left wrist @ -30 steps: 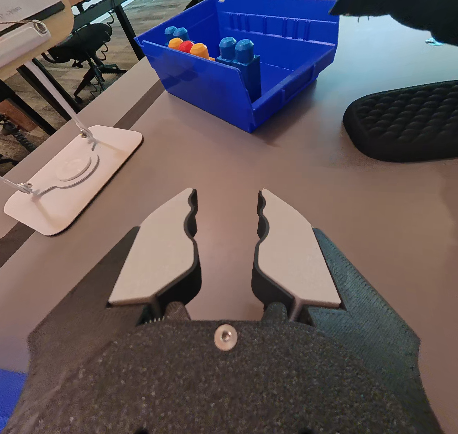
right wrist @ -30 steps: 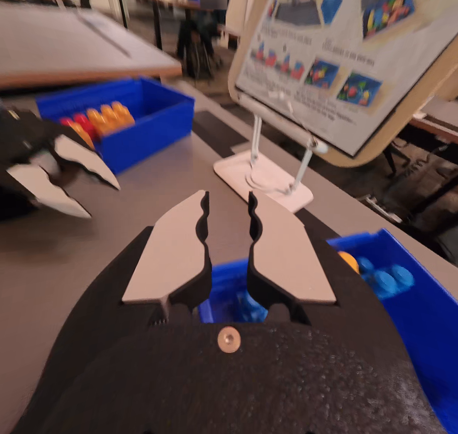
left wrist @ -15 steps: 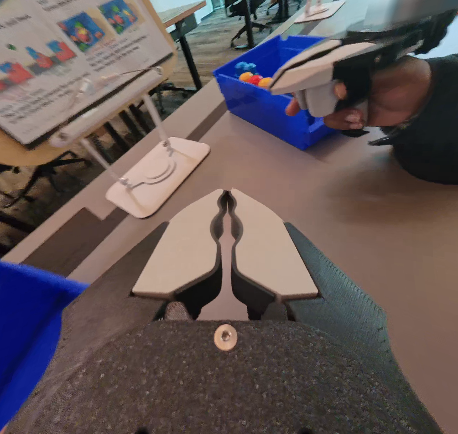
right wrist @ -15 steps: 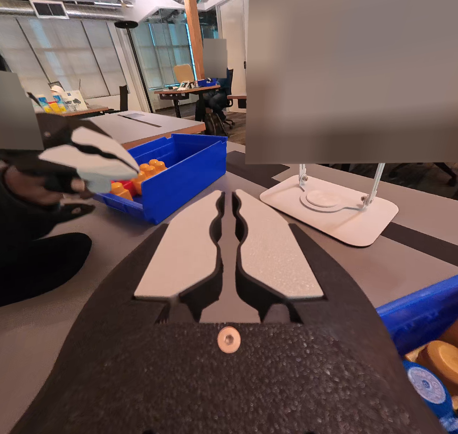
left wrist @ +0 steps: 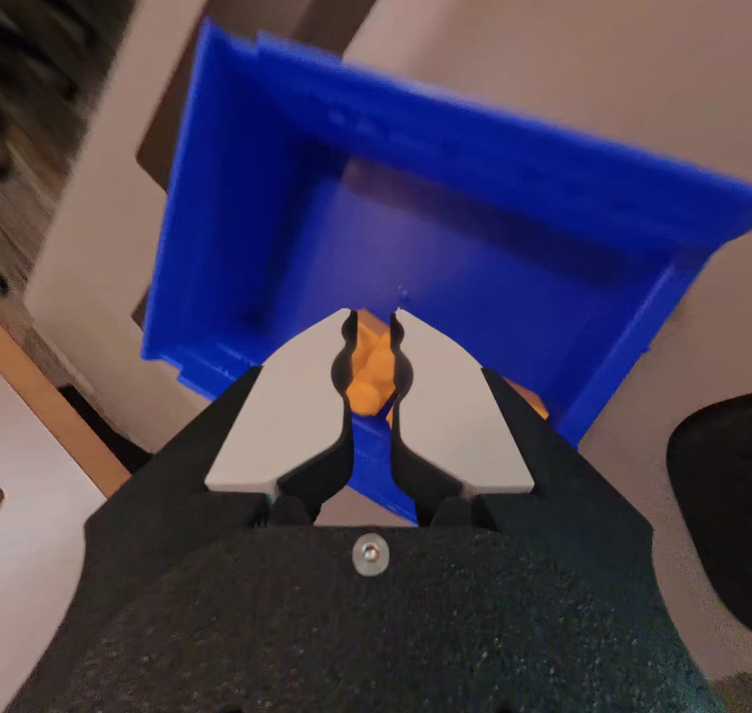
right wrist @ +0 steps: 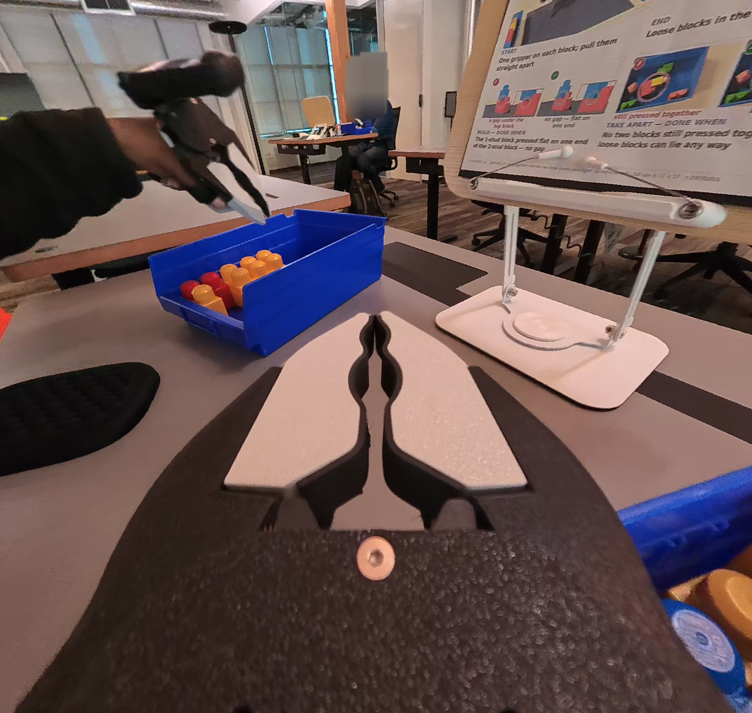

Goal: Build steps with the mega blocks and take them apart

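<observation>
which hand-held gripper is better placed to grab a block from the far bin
Left. The left hand-held gripper hovers over the blue bin, orange blocks between its fingers. The right hand-held gripper is nearly closed, short of it.

Orange blocks (right wrist: 252, 272) and red blocks (right wrist: 211, 282) stand upright in blue bin (right wrist: 325, 286).

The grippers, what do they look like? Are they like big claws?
A bit! Each gripper, left and right, has two flat pale-grey fingers with wavy black inner edges, on a rough black body with one silver screw. The person's sleeve is black.
</observation>
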`<state>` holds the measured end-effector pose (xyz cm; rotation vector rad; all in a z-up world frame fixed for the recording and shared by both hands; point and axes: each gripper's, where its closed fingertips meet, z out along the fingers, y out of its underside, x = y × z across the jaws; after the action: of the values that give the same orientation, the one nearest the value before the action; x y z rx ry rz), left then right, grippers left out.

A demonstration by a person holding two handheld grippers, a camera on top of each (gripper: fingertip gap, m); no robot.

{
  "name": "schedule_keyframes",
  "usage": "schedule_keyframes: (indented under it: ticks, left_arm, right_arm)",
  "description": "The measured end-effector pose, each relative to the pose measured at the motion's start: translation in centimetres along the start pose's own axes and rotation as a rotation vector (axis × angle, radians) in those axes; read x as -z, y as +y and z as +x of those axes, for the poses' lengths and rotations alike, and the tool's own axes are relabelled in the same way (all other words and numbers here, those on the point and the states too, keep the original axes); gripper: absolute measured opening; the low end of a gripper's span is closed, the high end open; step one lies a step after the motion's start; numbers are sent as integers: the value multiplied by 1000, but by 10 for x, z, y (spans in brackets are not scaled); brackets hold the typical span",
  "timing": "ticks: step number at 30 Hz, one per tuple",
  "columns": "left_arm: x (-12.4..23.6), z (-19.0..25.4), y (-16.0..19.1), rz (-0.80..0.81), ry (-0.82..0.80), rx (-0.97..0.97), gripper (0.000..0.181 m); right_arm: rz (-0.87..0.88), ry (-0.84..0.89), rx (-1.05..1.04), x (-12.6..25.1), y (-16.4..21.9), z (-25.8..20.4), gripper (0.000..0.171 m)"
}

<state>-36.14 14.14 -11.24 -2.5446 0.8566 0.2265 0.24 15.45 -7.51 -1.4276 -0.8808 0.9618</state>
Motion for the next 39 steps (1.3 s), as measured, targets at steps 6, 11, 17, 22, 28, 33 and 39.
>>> schedule_keyframes:
  ticks: [6, 11, 17, 22, 28, 33, 39]
  left_arm:
    - [-42, -17, 43, -230, 94, 154, 44]
    - [-60, -22, 52, -297, 121, 193, 45]
    - [-71, -17, 61, -384, 134, 139, 29]
    - [-54, -29, 38, -292, 61, 124, 29]
    - [1, -9, -29, -49, 54, 78, 29]
    - [33, 57, -84, 93, 100, -84, 29]
    - [34, 158, -118, 90, 202, -274, 29]
  right_arm:
    - [-28, -40, 25, -3, 6, -9, 0]
    - [-44, -53, 26, -3, 10, -10, 0]
    - [-54, -63, 27, -3, 12, -11, 0]
    - [-51, -63, 28, -2, 11, -10, 0]
    - [-58, -58, 66, -3, 11, -13, 0]
    - [-86, -51, 145, -5, 15, -20, 2]
    - [-115, -32, 229, -6, 18, -23, 4]
